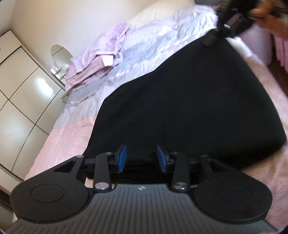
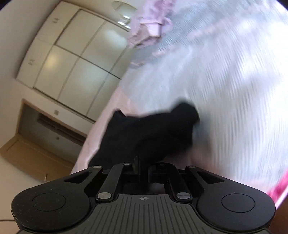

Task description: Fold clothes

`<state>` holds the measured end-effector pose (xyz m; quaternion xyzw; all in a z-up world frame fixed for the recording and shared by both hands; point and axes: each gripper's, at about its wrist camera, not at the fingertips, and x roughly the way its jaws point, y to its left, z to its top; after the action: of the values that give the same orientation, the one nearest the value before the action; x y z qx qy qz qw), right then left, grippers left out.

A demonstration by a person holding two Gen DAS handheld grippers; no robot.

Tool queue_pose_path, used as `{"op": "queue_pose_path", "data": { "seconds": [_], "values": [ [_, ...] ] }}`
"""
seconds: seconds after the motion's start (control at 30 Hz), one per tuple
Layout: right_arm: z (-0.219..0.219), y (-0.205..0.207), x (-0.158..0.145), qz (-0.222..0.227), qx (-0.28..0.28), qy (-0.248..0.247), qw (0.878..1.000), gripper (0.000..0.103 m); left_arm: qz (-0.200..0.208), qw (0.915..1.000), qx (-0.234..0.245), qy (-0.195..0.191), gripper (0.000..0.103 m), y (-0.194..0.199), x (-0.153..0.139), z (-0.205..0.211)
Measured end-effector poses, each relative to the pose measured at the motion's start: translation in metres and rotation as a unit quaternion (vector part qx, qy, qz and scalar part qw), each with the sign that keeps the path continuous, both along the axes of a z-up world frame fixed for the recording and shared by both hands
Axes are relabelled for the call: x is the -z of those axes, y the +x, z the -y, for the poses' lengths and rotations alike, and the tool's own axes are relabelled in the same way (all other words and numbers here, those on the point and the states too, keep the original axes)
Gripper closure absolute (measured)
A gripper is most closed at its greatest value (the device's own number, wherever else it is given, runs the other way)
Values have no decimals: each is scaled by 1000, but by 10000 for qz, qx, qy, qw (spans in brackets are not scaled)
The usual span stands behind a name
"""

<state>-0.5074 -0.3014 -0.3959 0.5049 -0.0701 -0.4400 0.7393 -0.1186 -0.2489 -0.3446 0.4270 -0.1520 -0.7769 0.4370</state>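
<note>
Wardrobe doors (image 1: pixel 23 93), pale and glossy, run down the far left of the left wrist view, with a narrow strip of floor between them and the bed's left edge. A small round mirror (image 1: pixel 60 54) stands on a clear stand beside the bed's far corner. The bedspread (image 1: pixel 59 144) is pink at the near left and shifts to a pale lilac-grey towards the headboard wall, where a stack of folded lilac clothes (image 1: pixel 100 59) sits near the left edge, well apart from the work.

The black garment (image 1: pixel 189 100) lies spread flat across the middle of the bed, its left edge running diagonally up to the far right and its near right corner rounded, close to the bed's right side. Bare pink bedspread borders it on both sides. The left gripper (image 1: pixel 141 157) hangs over the garment's near edge with its blue pads (image 1: pixel 122 158) parted and nothing between them.

At the upper right of that view the right gripper (image 1: pixel 212 37) meets the garment's far corner, a blurred hand (image 1: pixel 266 16) behind it. In the right wrist view, the right gripper (image 2: pixel 142 162) has its fingers pressed together on a bunched black fold of the garment (image 2: pixel 149 133), lifted over the streaked, motion-blurred bedspread (image 2: pixel 225 90).
</note>
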Motion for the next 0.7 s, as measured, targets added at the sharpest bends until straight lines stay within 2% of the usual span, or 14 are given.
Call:
{"op": "queue_pose_path", "data": {
  "seconds": [0.13,0.2,0.3,0.37,0.4,0.47,0.53,0.57,0.6,0.63,0.67,0.7],
  "values": [
    [41,-42,-31,-655,159,-239,9974,100,-122,9999,95,12,69,4,-1,-1],
    [59,-48,-26,-886,133,-71,9960,100,-184,9997,143,17,69,6,-1,-2],
    [57,-43,-17,-1281,104,45,9917,99,-199,9997,152,-61,68,13,0,-1],
    [43,-38,-18,-1529,192,-24,9881,97,-63,9997,119,-201,65,23,-1,3],
    [33,-35,-21,-1725,227,-86,9847,96,121,9993,148,-336,61,27,2,4],
    [9,-19,-35,-2382,188,-398,9702,94,666,9950,287,-683,53,33,11,9],
    [-17,5,-50,-2990,-91,-831,9506,93,1294,9840,604,-1065,37,36,27,14],
    [-30,19,-56,-3226,-304,-1048,9402,89,1606,9761,762,-1253,32,38,35,17],
    [-44,34,-61,-3427,-509,-1240,9298,74,1915,9665,918,-1440,24,40,44,20],
    [-57,51,-63,-3622,-754,-1428,9180,62,2220,9554,1073,-1624,19,41,52,22],
    [-68,69,-64,-3792,-995,-1601,9059,43,2475,9439,1254,-1793,19,43,59,24],
    [-78,85,-63,-3908,-1224,-1759,8952,41,2625,9347,1451,-1907,19,43,64,27]
  ]
}}
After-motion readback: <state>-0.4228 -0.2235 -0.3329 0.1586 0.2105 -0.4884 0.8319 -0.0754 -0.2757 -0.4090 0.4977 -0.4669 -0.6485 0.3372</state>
